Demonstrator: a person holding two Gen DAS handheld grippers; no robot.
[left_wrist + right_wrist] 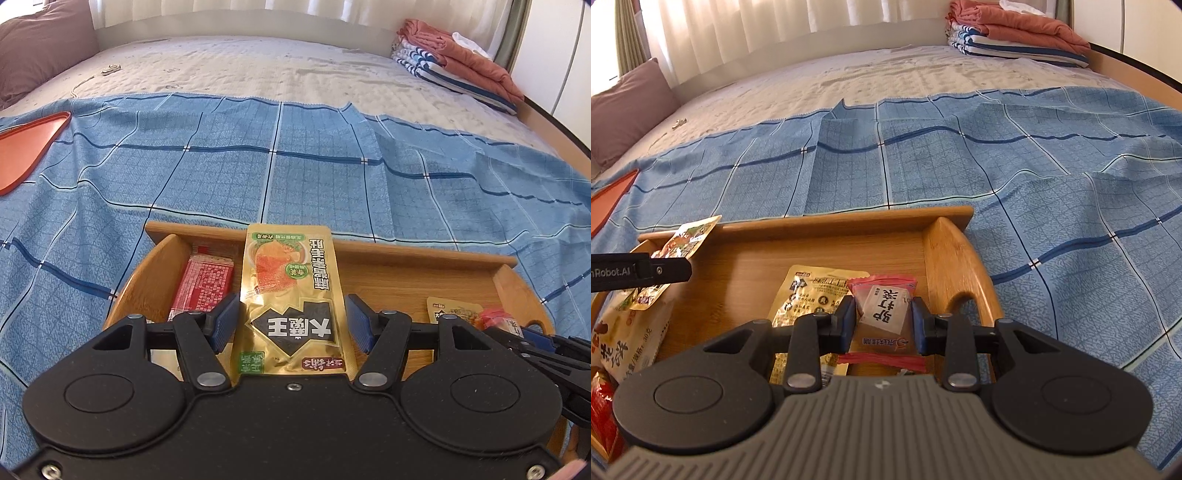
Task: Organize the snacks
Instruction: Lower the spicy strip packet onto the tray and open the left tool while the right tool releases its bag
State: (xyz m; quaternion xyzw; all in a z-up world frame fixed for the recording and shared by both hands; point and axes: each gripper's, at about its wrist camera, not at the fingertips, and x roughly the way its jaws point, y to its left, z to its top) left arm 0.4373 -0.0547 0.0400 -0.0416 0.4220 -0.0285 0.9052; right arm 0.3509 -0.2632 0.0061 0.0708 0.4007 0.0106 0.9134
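Note:
My left gripper (291,321) is shut on a gold snack pouch (290,291) and holds it over the wooden tray (388,269). A red packet (203,288) lies in the tray's left end under it. My right gripper (884,325) is shut on a small pink-edged snack packet (884,310) at the tray's right end (953,251). A gold packet (809,299) lies in the tray just left of it. The left gripper and its pouch (683,240) show at the left of the right wrist view.
The tray sits on a blue checked cloth (295,166) spread on a bed. An orange tray (29,147) lies at the far left. Folded blankets (454,59) are at the far right, a pillow (37,44) at the far left. More packets (624,343) lie in the tray's left end.

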